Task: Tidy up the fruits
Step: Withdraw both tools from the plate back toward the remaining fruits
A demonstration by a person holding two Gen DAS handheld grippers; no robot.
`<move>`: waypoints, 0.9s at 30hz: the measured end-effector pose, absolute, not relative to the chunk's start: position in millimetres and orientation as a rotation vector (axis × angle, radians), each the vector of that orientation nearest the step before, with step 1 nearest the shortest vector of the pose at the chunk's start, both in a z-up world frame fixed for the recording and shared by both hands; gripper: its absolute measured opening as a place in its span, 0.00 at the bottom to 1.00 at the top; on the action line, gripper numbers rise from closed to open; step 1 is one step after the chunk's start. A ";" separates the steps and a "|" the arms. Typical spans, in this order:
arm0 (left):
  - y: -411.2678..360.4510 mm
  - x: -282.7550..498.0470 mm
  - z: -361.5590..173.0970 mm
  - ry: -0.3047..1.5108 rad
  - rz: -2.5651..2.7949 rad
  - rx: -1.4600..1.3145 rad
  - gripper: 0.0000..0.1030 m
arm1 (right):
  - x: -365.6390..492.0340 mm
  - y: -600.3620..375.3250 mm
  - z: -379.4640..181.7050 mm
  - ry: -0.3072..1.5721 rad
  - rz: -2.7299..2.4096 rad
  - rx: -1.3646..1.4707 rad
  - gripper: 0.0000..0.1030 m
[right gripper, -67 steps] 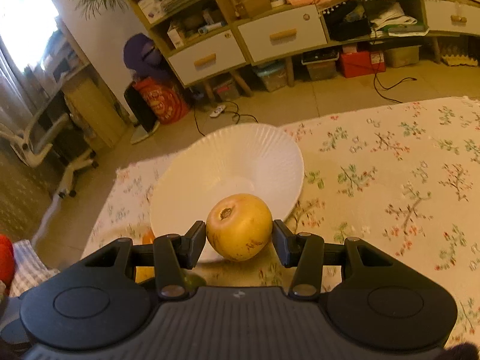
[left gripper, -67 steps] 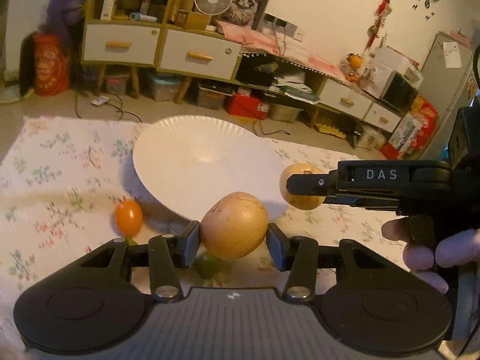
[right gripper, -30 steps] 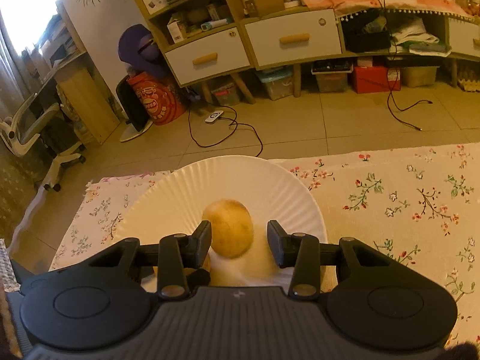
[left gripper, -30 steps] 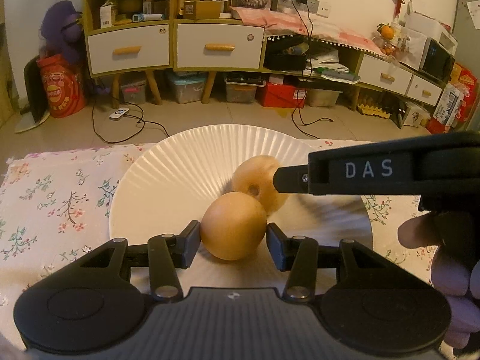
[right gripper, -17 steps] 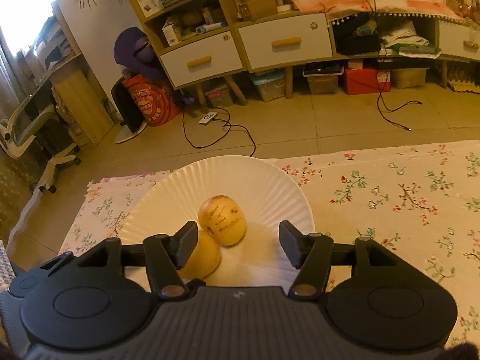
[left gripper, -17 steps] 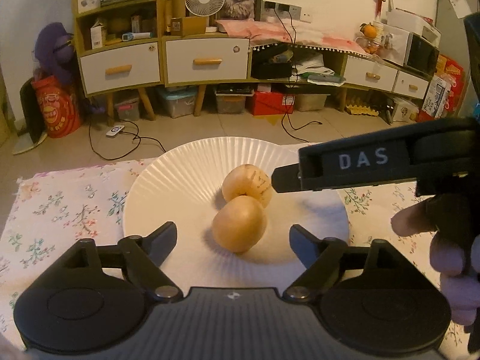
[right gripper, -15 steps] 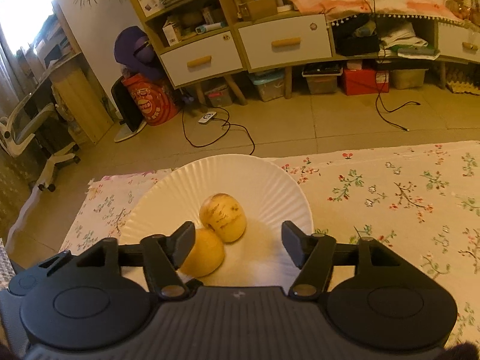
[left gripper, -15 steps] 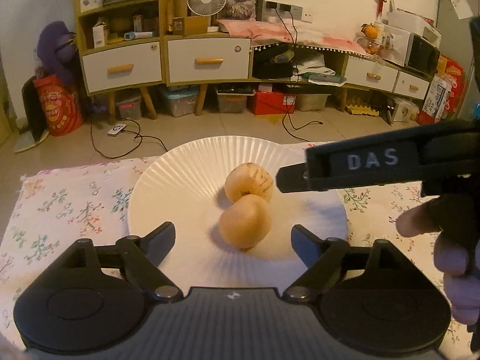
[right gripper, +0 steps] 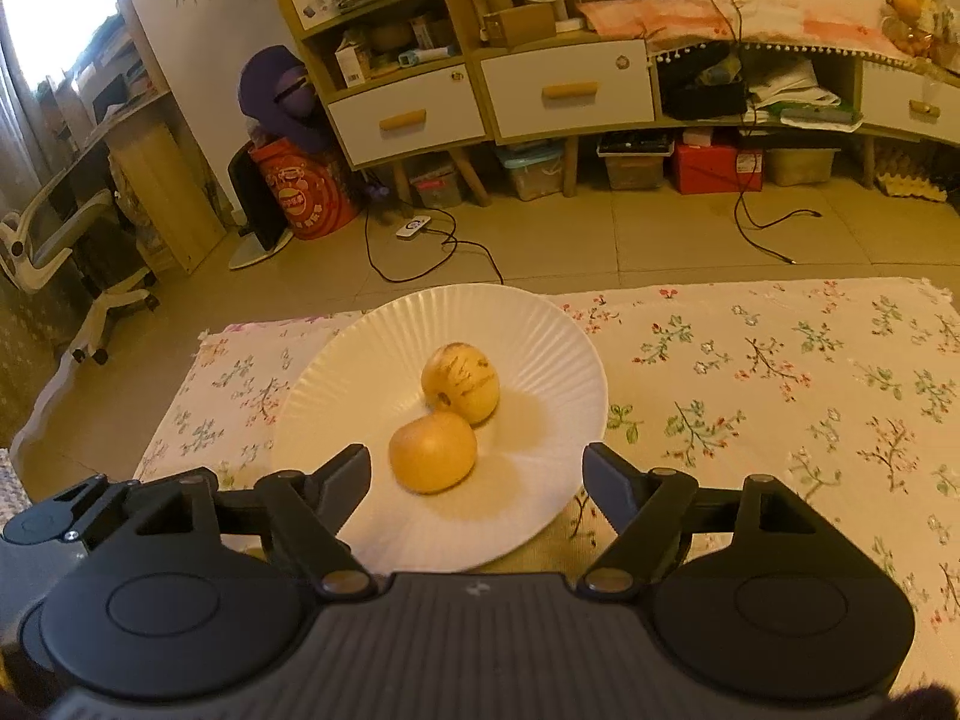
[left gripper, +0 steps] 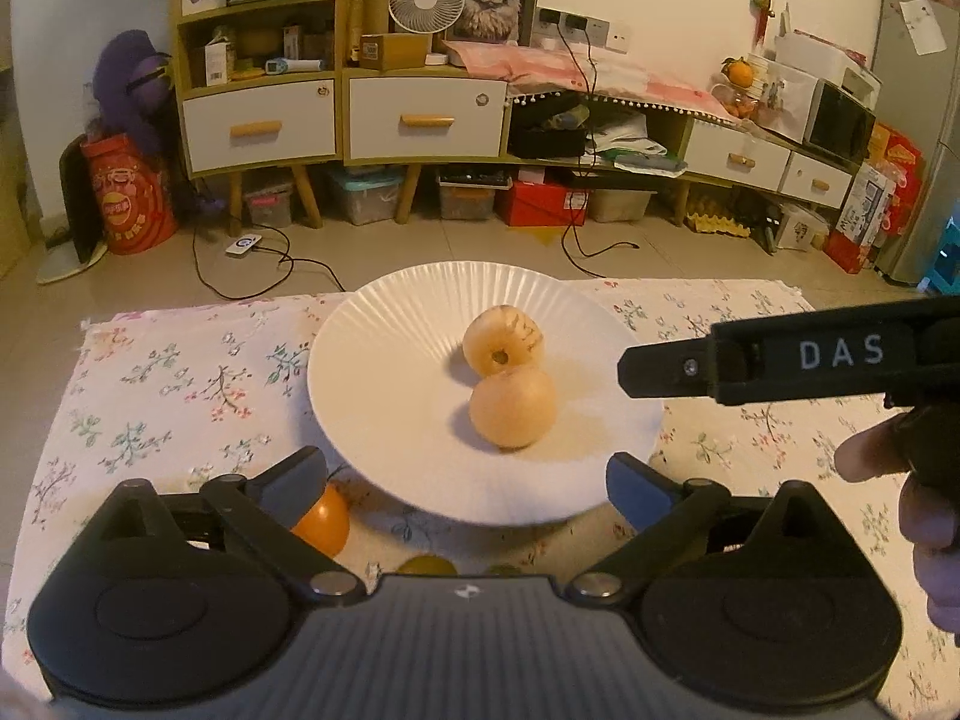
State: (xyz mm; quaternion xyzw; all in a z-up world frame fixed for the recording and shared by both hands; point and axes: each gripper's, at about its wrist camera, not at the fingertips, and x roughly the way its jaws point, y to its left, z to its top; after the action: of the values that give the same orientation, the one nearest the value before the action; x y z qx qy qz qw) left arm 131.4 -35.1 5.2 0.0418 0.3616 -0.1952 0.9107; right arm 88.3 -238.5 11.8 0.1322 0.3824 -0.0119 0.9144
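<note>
floral cloth (left gripper: 180, 396), desk fan (left gripper: 425, 0), drawers (left gripper: 427, 118)

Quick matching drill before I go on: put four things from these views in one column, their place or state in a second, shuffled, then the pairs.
Things:
1. scribbled pear
2. plain pear
3. orange fruit
4. left gripper

Place or state:
A. on the floral cloth, beside the white plate, partly hidden by a finger
B. open, holding nothing
C. on the plate, farther from the cameras
D. on the plate, nearer the cameras, touching the other pear

Pairs: 1-C, 2-D, 3-A, 4-B
</note>
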 end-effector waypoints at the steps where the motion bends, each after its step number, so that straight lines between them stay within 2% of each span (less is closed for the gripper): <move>1: -33.8 129.3 5.7 0.747 -0.404 0.086 0.86 | 86.1 -238.3 12.3 0.789 -0.025 0.272 0.74; 13: -5.3 102.0 7.6 0.777 -0.393 0.068 0.86 | 54.9 -231.7 9.0 0.825 -0.041 0.284 0.82; 27: 23.1 73.5 -13.6 0.850 -0.385 0.020 0.86 | 22.7 -233.5 -14.1 0.890 -0.065 0.349 0.88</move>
State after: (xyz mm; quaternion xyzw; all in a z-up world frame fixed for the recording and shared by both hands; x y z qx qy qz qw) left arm 73.5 23.1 -13.6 0.0096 0.4095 -0.1855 0.8932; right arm 22.7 -233.5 -14.1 0.1680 0.4281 -0.0311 0.8874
